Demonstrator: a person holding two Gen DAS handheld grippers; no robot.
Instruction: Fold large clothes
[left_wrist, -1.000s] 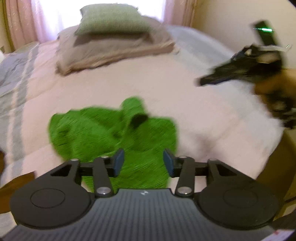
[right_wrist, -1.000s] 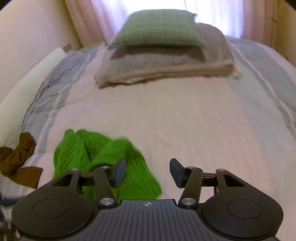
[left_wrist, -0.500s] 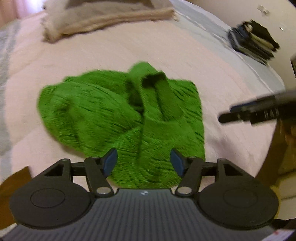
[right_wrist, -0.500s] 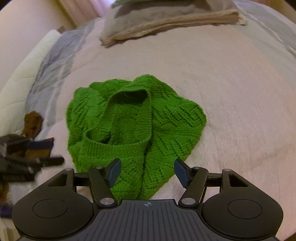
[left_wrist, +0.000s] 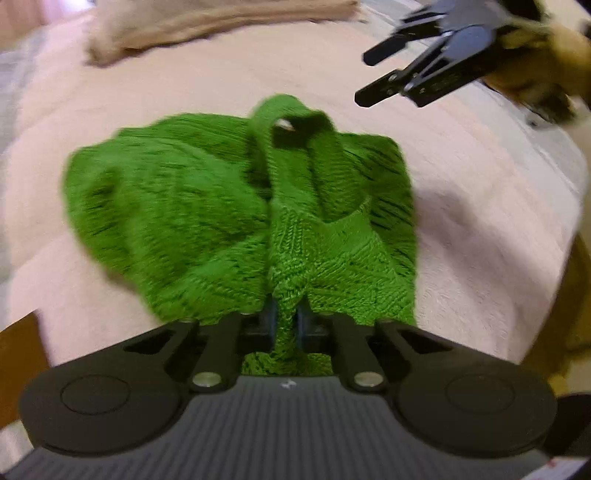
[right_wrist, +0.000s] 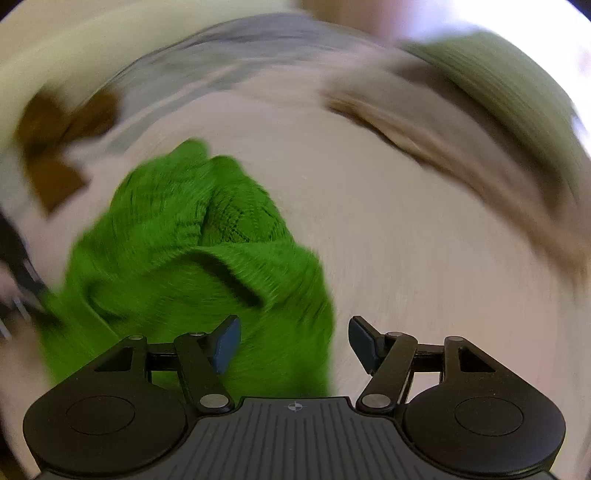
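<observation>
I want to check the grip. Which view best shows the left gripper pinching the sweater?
The left wrist view: the left gripper is shut on a fold of the green sweater. The right wrist view shows it only blurred at its left edge.

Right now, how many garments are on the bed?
2: a green sweater bunched mid-bed, pinched by the left gripper; a brown garment at the bed's left edge. Others may lie out of view.

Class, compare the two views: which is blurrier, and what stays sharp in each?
Right wrist view: heaviest blur, the bed and pillows smeared in arcs, sweater soft. Left wrist view: milder blur, knit near the left tool readable. Both tool bodies stay crisp; fisheye bends the edges.
</observation>
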